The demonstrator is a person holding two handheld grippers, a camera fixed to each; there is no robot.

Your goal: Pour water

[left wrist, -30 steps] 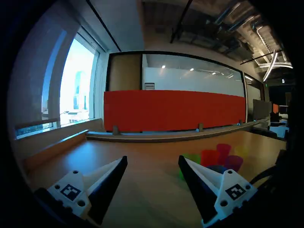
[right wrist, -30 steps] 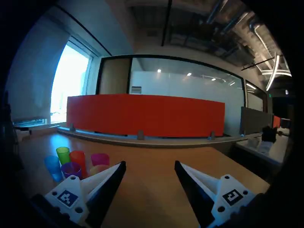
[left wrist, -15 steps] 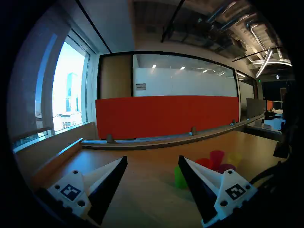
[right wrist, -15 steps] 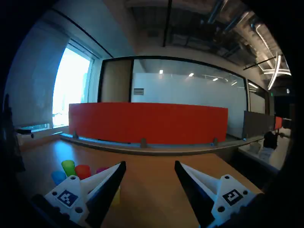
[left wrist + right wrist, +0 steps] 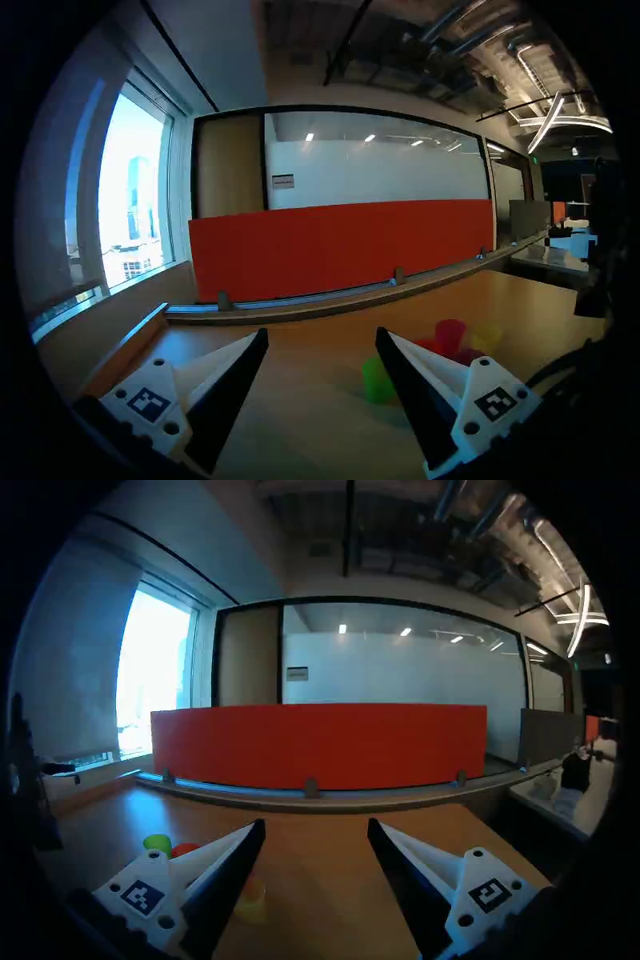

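Several coloured plastic cups stand together on a wooden table [image 5: 320, 400]. In the left gripper view a green cup [image 5: 374, 379] shows between the fingers, with a red cup [image 5: 450, 335] and a yellow cup [image 5: 485, 337] behind the right finger. My left gripper [image 5: 322, 346] is open and holds nothing. In the right gripper view a green cup [image 5: 158, 844] and a red cup [image 5: 185, 850] peek over the left finger, and a yellow cup [image 5: 252, 900] stands low between the fingers. My right gripper [image 5: 316, 828] is open and holds nothing. Both grippers hang above the table [image 5: 336, 888], short of the cups.
An orange partition [image 5: 344, 244] [image 5: 320, 744] runs along the table's far edge on a grey rail. A bright window [image 5: 132, 208] is at the left, with a wooden ledge below it. Desks and a dark shape [image 5: 574, 772] lie to the right.
Both cameras have tilted upward and sunk toward the table, so the cups have slid lower in both views and are more hidden behind the fingers. Both grippers stay open.
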